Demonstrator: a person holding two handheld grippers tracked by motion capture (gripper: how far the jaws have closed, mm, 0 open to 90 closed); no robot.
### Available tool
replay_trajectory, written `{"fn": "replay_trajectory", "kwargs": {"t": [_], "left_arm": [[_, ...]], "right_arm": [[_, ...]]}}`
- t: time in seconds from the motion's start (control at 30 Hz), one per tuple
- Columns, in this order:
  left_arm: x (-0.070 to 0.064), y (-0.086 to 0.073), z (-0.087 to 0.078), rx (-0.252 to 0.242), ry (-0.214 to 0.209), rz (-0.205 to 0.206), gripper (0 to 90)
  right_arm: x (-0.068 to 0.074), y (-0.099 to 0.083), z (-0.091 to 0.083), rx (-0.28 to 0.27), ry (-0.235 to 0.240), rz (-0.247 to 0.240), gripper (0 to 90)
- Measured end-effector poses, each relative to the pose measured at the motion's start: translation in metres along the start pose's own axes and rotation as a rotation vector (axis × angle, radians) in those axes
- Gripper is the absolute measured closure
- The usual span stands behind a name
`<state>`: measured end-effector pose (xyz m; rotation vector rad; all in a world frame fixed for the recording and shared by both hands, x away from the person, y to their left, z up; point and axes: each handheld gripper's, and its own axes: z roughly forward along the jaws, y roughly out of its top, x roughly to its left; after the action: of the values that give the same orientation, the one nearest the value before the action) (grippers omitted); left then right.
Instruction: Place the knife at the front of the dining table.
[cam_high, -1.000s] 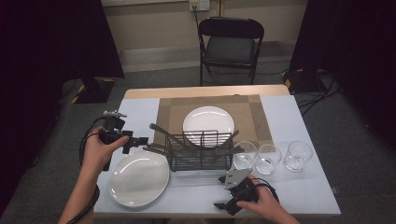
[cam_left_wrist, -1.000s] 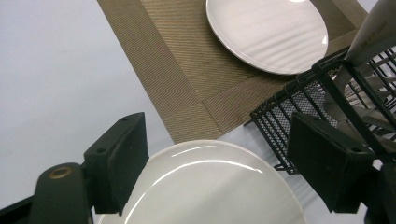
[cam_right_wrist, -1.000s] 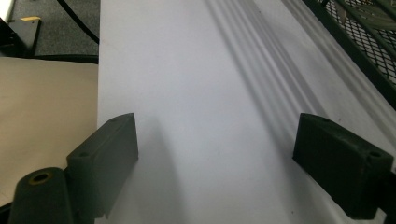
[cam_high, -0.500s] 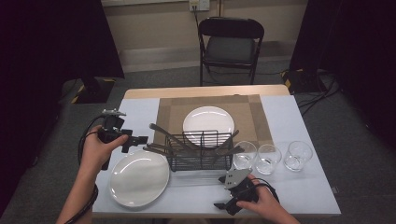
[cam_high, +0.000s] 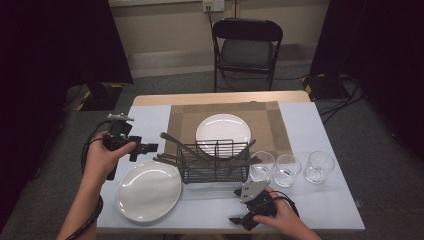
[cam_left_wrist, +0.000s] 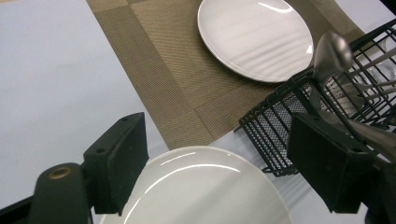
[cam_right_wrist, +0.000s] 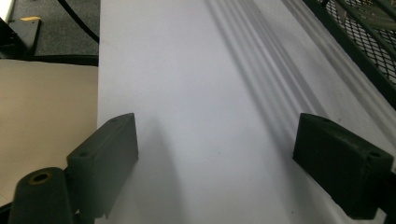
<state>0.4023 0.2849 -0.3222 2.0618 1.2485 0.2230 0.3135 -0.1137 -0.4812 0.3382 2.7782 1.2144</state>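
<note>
Both tongs are gaping wide, holding nothing; the left tongs (cam_high: 150, 148) are approaching the cutlery (cam_high: 172, 140) in the wire basket (cam_high: 214, 167), probably needing a closing reach, while the right tongs (cam_high: 239, 220) are resting near the tabletop (cam_high: 320, 200) edge.

Beyond the left claw (cam_left_wrist: 219, 163), the near plate (cam_left_wrist: 205, 186) runs off the frame's bottom edge; the wire basket (cam_left_wrist: 299, 116) is cropped at right.

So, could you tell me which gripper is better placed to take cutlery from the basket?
Left. The left gripper is open beside the cutlery poking from the basket; the right gripper faces bare table.
</note>
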Motion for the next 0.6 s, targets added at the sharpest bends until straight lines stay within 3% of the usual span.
{"fn": "replay_trajectory", "kwargs": {"t": [0.6], "left_arm": [[-0.010,0.014,-0.004,0.001,-0.007,0.030,20.0]], "right_arm": [[0.000,0.000,0.000,-0.002,-0.002,0.001,13.0]]}}
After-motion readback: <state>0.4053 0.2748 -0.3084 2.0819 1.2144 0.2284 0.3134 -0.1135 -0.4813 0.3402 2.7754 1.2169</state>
